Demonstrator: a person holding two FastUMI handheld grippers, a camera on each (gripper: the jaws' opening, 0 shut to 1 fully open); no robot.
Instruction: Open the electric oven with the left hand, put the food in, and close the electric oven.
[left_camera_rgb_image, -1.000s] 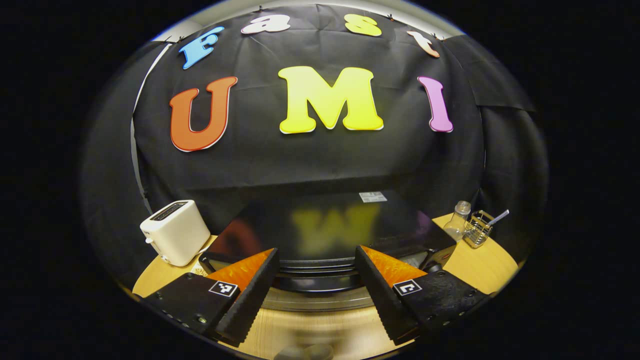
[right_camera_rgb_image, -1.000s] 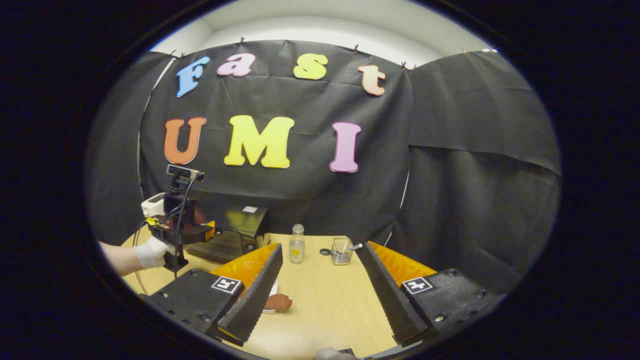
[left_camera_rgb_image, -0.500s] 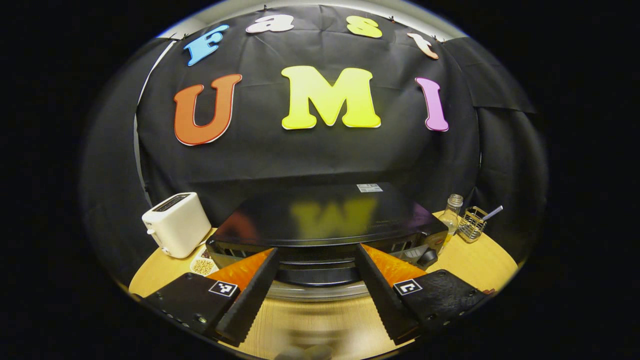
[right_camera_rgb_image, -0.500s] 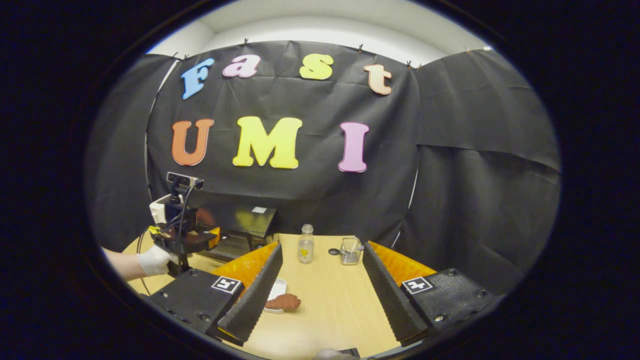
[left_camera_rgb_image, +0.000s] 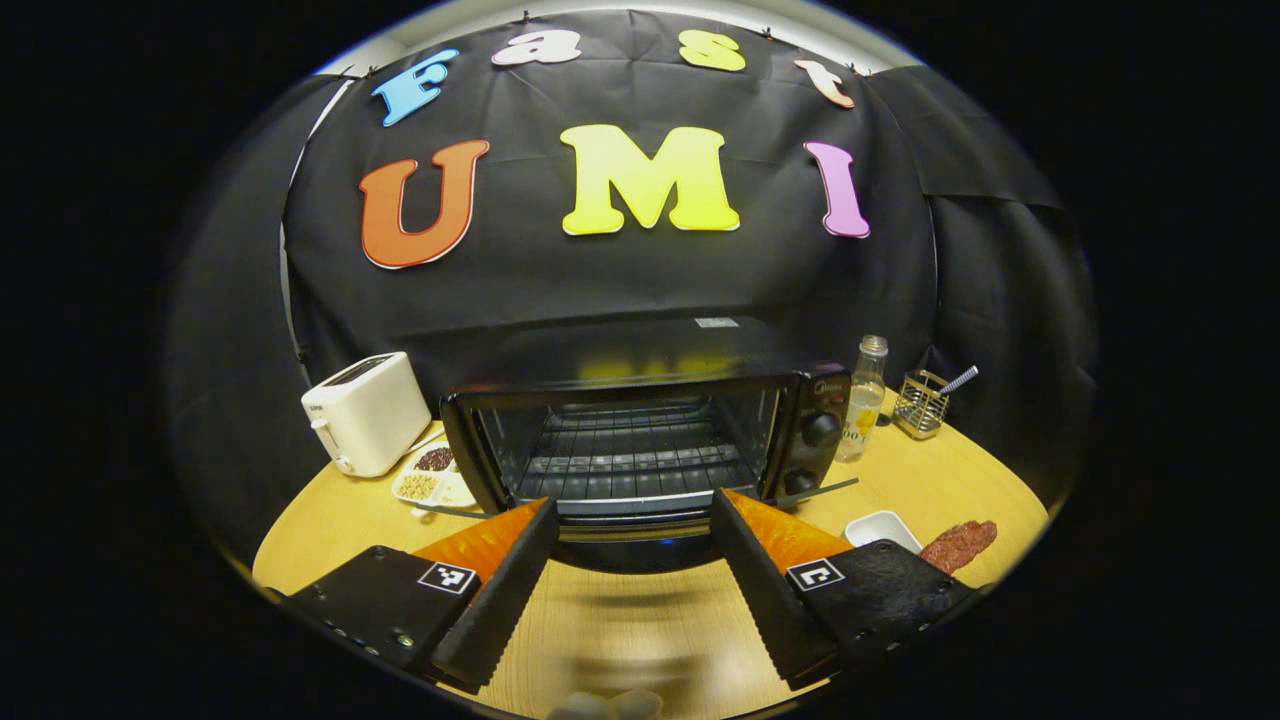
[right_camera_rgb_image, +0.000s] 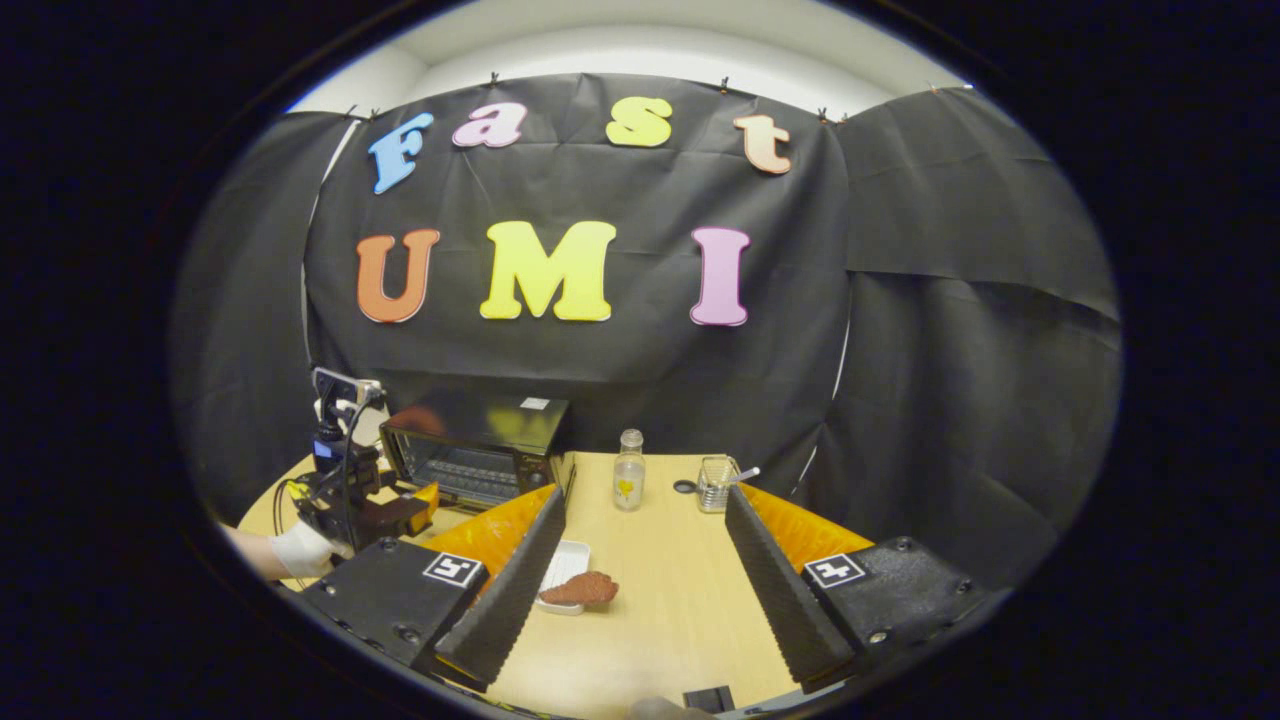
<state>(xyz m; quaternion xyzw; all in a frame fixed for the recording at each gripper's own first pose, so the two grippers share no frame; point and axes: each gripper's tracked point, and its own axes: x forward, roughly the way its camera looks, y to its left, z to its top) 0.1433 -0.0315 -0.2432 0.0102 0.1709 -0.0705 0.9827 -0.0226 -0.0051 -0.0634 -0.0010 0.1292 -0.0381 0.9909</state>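
Note:
The black electric oven (left_camera_rgb_image: 640, 430) stands open, its door (left_camera_rgb_image: 625, 545) folded down toward me and the wire rack (left_camera_rgb_image: 630, 465) bare inside. My left gripper (left_camera_rgb_image: 632, 585) is open just in front of the lowered door, its fingers either side of the door's front edge without pressing it. A brown piece of food (left_camera_rgb_image: 958, 545) lies on the table beside a small white dish (left_camera_rgb_image: 880, 527), right of the oven. In the right gripper view, my right gripper (right_camera_rgb_image: 645, 590) hangs open over the table, with the food (right_camera_rgb_image: 585, 588) and dish (right_camera_rgb_image: 563, 565) just ahead to its left and the oven (right_camera_rgb_image: 480, 450) farther left.
A white toaster (left_camera_rgb_image: 365, 412) and a divided snack tray (left_camera_rgb_image: 430, 480) sit left of the oven. A glass bottle (left_camera_rgb_image: 866, 398) and a wire holder (left_camera_rgb_image: 920, 405) stand to its right. A gloved hand (right_camera_rgb_image: 300, 548) holds the left gripper (right_camera_rgb_image: 370, 510).
The left gripper has drawn back and down from the oven's top edge, and the door has swung down, baring the rack inside. The right gripper has barely shifted.

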